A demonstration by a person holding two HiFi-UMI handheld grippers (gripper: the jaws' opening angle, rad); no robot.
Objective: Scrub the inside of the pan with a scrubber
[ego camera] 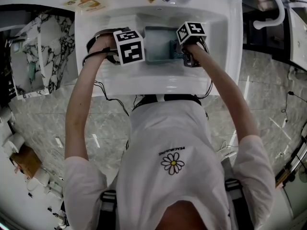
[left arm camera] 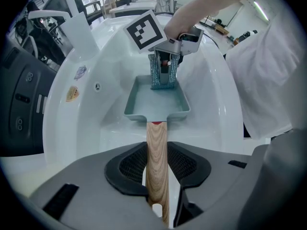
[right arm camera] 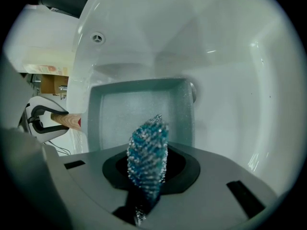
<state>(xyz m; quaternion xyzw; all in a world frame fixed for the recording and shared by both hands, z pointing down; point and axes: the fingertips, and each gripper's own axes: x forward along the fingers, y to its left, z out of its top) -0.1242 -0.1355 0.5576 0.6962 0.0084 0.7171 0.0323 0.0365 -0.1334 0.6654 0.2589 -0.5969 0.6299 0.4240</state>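
Pan [left arm camera: 156,102], pale teal and rectangular, sits in the basin of the white sink [left arm camera: 211,80], with its wooden handle [left arm camera: 157,162] running back towards me. My left gripper [left arm camera: 157,186] has its jaws clamped on that handle, one dark pad on each side of the wood. My right gripper [right arm camera: 146,186] has its jaws closed on the scrubber [right arm camera: 147,150], a blue and silver sparkly mesh pad standing on edge between them. Seen from the left gripper view, the scrubber's lower edge reaches down into the far end of the pan, though I cannot tell whether it touches the bottom.

Two small stickers [left arm camera: 72,94] sit on the sink's inner wall, one shield-shaped and orange, their print too small to read. My white T-shirt [ego camera: 168,143] carries a daisy [ego camera: 172,163] with a line of lettering by it, which I cannot make out either. The marker cubes [ego camera: 128,47] show only black-and-white squares.
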